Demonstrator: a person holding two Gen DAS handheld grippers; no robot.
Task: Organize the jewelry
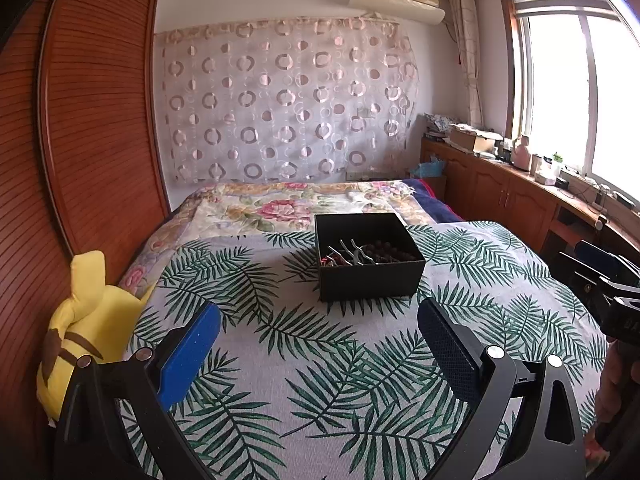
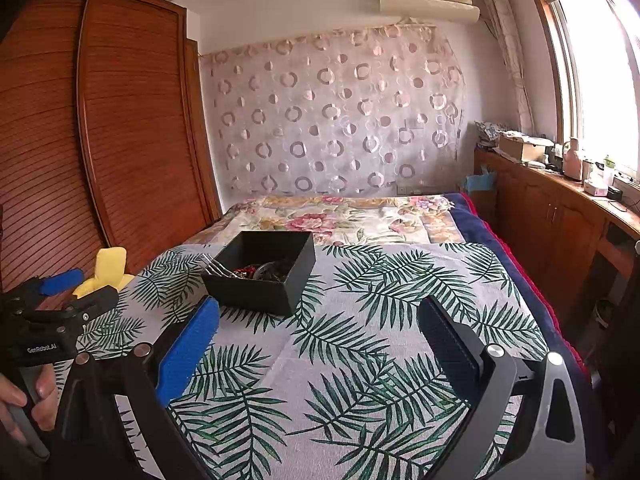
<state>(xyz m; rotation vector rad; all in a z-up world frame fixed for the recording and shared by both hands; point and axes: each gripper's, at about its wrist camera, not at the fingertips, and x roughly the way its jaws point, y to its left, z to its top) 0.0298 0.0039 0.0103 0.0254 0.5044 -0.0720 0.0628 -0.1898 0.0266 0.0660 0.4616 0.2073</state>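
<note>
Two wrist views of a bedroom, listed from largest item to smallest. Wardrobe (image 1: 92, 128): brown slatted doors along the left wall. Bed (image 1: 280, 208): covered at its far end by a floral blanket and, nearer the cameras, by a palm-leaf cloth (image 1: 304, 360) that fills the foreground of both views. Cabinet (image 1: 504, 196) under the window, brown wood, its top crowded with small household items too small to identify. Yellow plush toy (image 1: 92, 320): lies at the left edge of the bed, against the wardrobe. Black box (image 1: 370, 256): open-topped, standing on the palm-leaf cloth near the middle of the bed, ahead of both grippers and well apart from them; it holds the jewelry (image 1: 360, 254), a tangle of silver clips, dark beads and a red piece. Left gripper (image 1: 320, 332): fingers spread wide, nothing between them, held above the cloth; in the right wrist view it appears at the left edge, with a hand (image 2: 30, 396) on its handle. Right gripper (image 2: 320, 328): fingers likewise spread wide and empty, over the cloth, the box ahead and to its left.
</note>
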